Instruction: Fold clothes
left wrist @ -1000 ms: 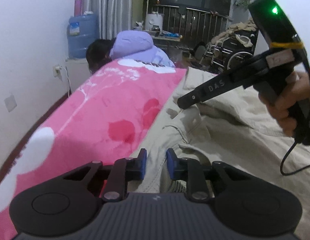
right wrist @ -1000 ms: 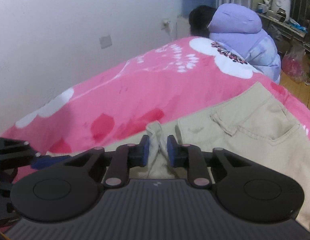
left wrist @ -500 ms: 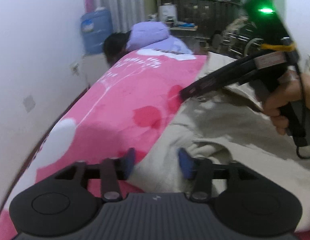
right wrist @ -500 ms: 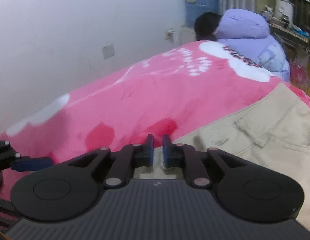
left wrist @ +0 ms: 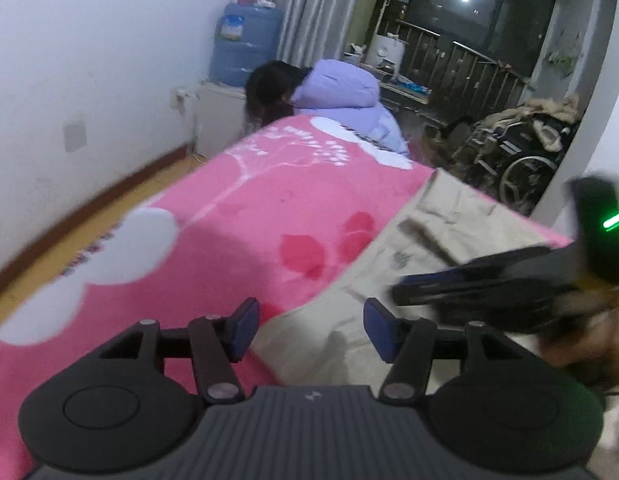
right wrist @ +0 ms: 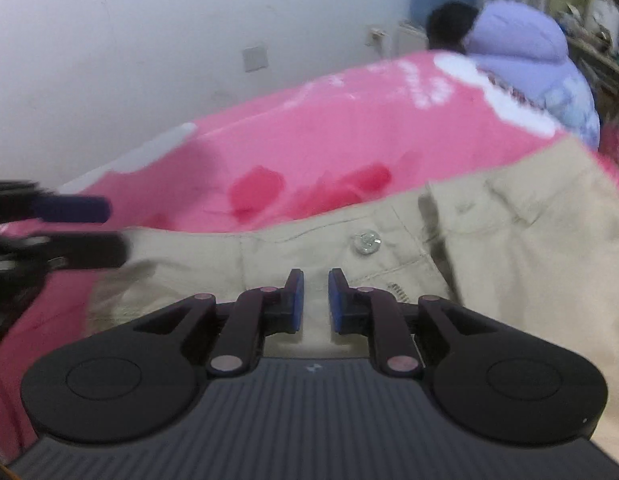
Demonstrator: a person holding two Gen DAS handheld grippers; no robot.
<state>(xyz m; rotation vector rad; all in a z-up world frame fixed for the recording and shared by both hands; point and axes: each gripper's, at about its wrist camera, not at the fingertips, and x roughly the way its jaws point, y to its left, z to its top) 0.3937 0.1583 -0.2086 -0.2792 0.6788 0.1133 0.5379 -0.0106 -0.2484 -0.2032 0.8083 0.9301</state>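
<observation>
Beige trousers [left wrist: 413, 248] lie on a pink flowered blanket [left wrist: 245, 216], with a metal button [right wrist: 365, 241] at the waistband. My left gripper [left wrist: 309, 330] is open and empty, low over the trousers' near edge. It shows blurred at the left of the right wrist view [right wrist: 85, 224]. My right gripper [right wrist: 315, 300] hovers just short of the waistband with its jaws a small gap apart and nothing between them. It appears blurred at the right of the left wrist view [left wrist: 441, 286].
A person in a lilac jacket [left wrist: 341, 96] sits at the far end of the bed. A blue water jug [left wrist: 245, 48] stands by the white wall [left wrist: 89, 60]. A wheelchair with clothes [left wrist: 521, 148] is at the back right.
Both grippers have let go of the trousers. The left jaws opened wide and pulled back. The right jaws parted slightly and the trousers now lie flatter, button showing.
</observation>
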